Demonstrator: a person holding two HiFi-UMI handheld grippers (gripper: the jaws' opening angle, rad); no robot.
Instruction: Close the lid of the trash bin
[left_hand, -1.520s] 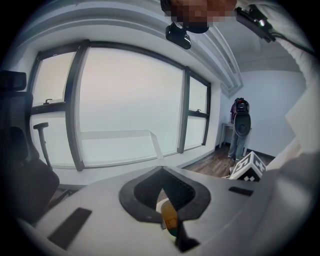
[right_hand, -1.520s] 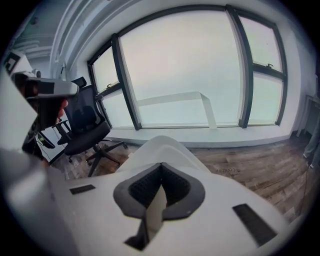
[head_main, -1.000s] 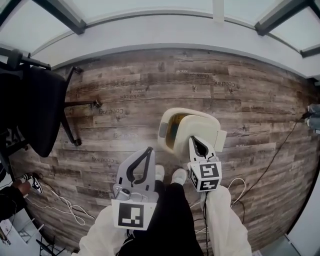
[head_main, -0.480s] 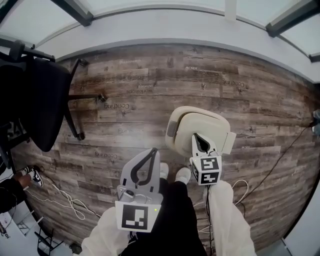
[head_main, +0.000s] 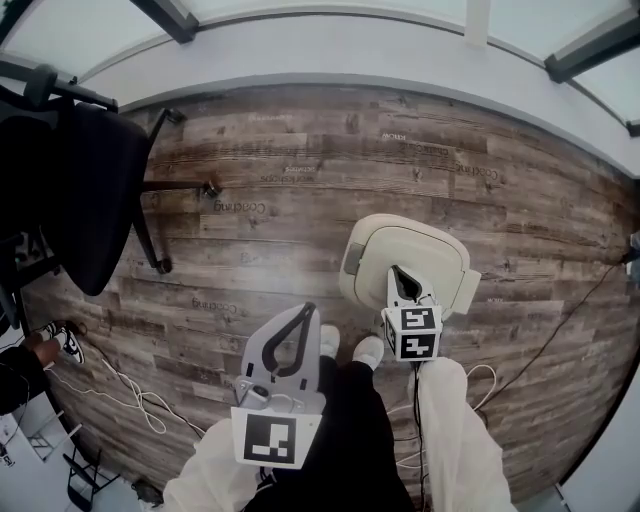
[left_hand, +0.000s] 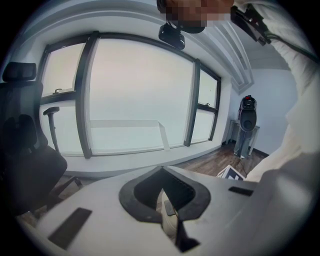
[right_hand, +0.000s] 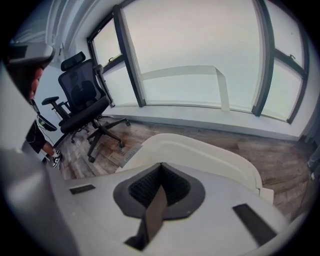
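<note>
The cream trash bin (head_main: 405, 255) stands on the wooden floor just ahead of my feet, and its lid (right_hand: 200, 152) lies down flat over the opening. My right gripper (head_main: 400, 272) is shut with nothing in it, its tip over the near part of the lid; I cannot tell whether it touches. In the right gripper view its closed jaws (right_hand: 161, 165) point across the lid top. My left gripper (head_main: 307, 308) is shut and empty, held to the bin's left above my left shoe. In the left gripper view its tips (left_hand: 161, 170) aim at the window.
A black office chair (head_main: 70, 190) stands at the left, also in the right gripper view (right_hand: 82, 107). White cables (head_main: 130, 405) lie on the floor at lower left, a dark cable (head_main: 540, 340) at the right. Another person's shoe (head_main: 65, 340) shows at the left edge.
The bin's lid was partly raised with the inside showing; it now lies flat. My right gripper has followed it down. The left gripper has barely moved.
</note>
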